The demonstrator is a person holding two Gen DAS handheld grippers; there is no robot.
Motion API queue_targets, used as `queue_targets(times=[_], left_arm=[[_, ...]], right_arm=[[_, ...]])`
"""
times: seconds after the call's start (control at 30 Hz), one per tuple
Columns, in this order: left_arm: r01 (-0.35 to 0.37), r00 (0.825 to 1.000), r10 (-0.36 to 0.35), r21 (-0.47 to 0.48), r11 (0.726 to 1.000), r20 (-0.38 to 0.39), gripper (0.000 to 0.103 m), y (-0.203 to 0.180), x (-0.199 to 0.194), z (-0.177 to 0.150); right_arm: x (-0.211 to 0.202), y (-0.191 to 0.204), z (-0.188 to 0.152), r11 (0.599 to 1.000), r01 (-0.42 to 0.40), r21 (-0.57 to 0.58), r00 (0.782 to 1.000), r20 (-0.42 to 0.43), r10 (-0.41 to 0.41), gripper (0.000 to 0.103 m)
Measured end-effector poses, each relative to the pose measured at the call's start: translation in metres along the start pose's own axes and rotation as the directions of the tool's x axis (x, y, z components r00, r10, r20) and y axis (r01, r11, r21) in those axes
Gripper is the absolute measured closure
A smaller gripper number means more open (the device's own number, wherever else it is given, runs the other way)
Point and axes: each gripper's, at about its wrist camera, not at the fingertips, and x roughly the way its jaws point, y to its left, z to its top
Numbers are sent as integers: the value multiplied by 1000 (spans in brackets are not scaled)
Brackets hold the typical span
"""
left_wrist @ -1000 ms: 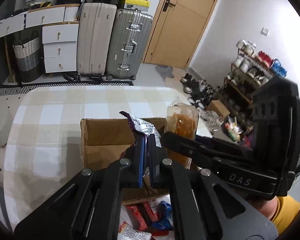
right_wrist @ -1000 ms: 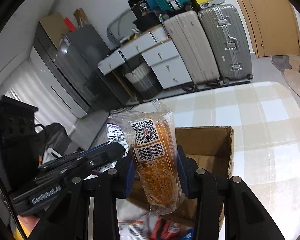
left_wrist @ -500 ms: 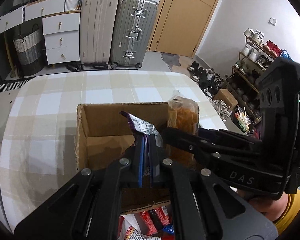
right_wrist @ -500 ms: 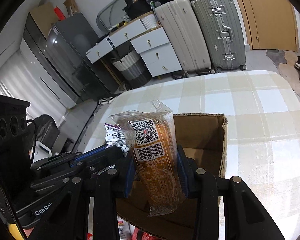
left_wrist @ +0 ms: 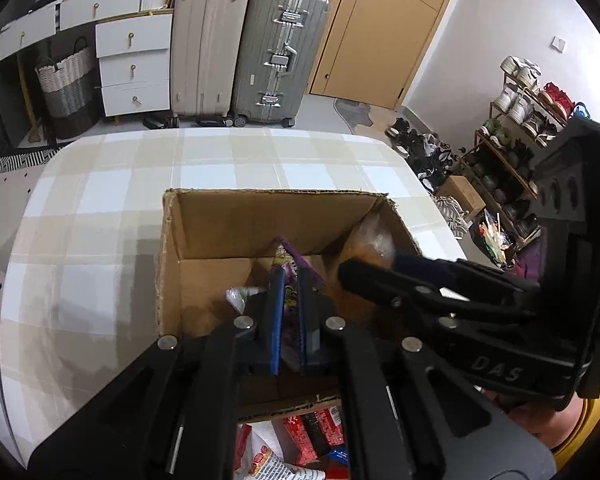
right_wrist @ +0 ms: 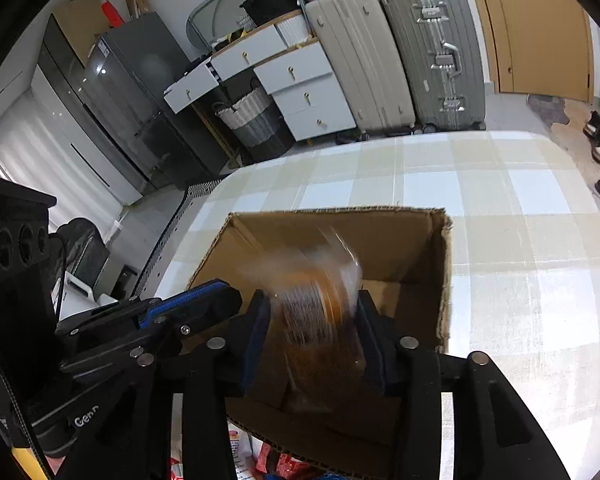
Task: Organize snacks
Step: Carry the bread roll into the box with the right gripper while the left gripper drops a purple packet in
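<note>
An open cardboard box (left_wrist: 204,236) stands on the checked table; it also shows in the right wrist view (right_wrist: 444,280). My left gripper (left_wrist: 288,304) is shut on a purple snack packet (left_wrist: 290,280) and reaches down inside the box. My right gripper (right_wrist: 312,320) holds an orange snack pack in clear wrap (right_wrist: 320,300) inside the box; the pack is blurred and the jaws look a little wider than the pack. In the left wrist view the right gripper (left_wrist: 364,272) sits just right of mine, with the orange pack (left_wrist: 370,240) against the box's right wall.
More snack packets (left_wrist: 300,440) lie on the table in front of the box, also seen in the right wrist view (right_wrist: 276,460). The checked table (left_wrist: 100,220) extends behind and left. Suitcases (left_wrist: 276,52), drawers and a shoe rack (left_wrist: 512,132) stand beyond.
Both grippers have moved forward and down into the box with their snacks. The orange pack is now blurred and tilting between the right fingers, which have spread slightly.
</note>
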Motion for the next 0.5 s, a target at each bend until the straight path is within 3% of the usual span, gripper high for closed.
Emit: queue_targets(times=[0.07, 0.13, 0.27, 0.43, 0.5], left_arm=[[-13, 1000, 13, 4, 1000, -2, 98, 1, -3, -2], [-14, 1000, 14, 1, 1000, 0, 86, 3, -8, -4], [-28, 999, 28, -22, 999, 30, 64, 6, -27, -6], [-72, 993, 74, -27, 997, 91, 23, 4, -64, -14], [-97, 986, 99, -21, 995, 132, 23, -2, -84, -20]], right_arm=[[-7, 2, 0, 1000, 0, -4, 1000, 28, 0, 46], [-13, 4, 2, 1000, 9, -8, 999, 48, -9, 39], [-27, 8, 3, 1000, 13, -15, 997, 72, -12, 38], [-52, 9, -1, 1000, 15, 5, 994, 107, -16, 38], [-65, 12, -3, 1000, 16, 9, 993, 113, -17, 38]])
